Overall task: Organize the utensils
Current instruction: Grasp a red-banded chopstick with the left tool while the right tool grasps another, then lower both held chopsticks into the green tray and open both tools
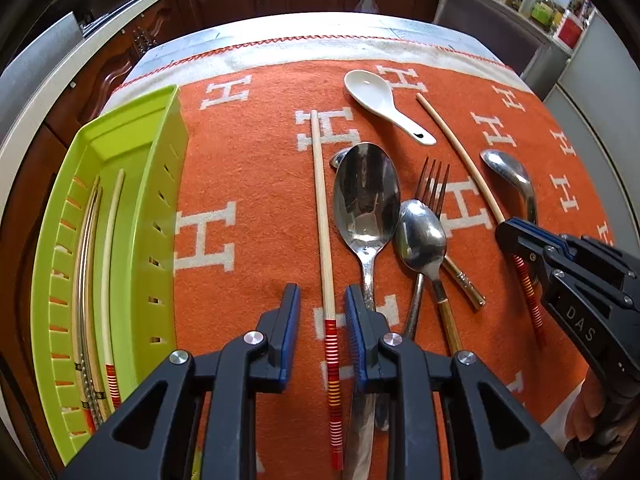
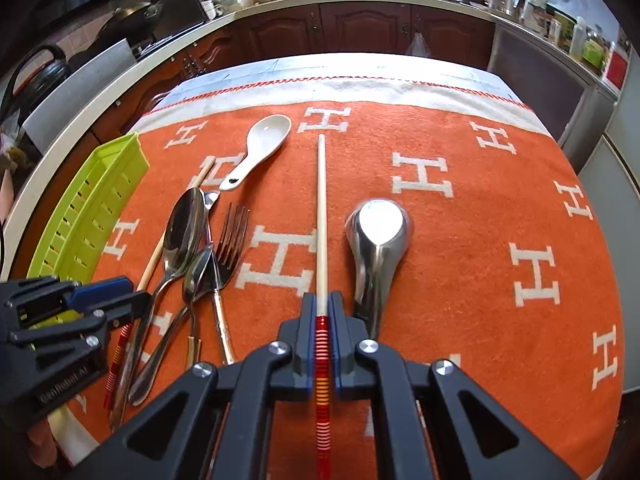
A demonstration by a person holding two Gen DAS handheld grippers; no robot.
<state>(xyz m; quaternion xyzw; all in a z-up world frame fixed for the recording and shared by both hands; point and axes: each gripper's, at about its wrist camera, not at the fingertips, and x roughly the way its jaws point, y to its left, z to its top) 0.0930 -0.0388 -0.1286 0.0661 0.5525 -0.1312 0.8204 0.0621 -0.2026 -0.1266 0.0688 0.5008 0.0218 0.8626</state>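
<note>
On the cloth (image 1: 248,184), the tray (image 1: 160,168) lies left of the spoons (image 1: 366,192), fork (image 1: 432,184) and chopsticks (image 1: 320,200).

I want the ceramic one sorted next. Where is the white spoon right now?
The white spoon lies at the far end of the orange cloth, beyond the big metal spoon and fork; neither gripper touches it.

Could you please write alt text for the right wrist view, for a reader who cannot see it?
The right gripper is shut on a red-banded chopstick on an orange cloth, beside a steel spoon.
</note>
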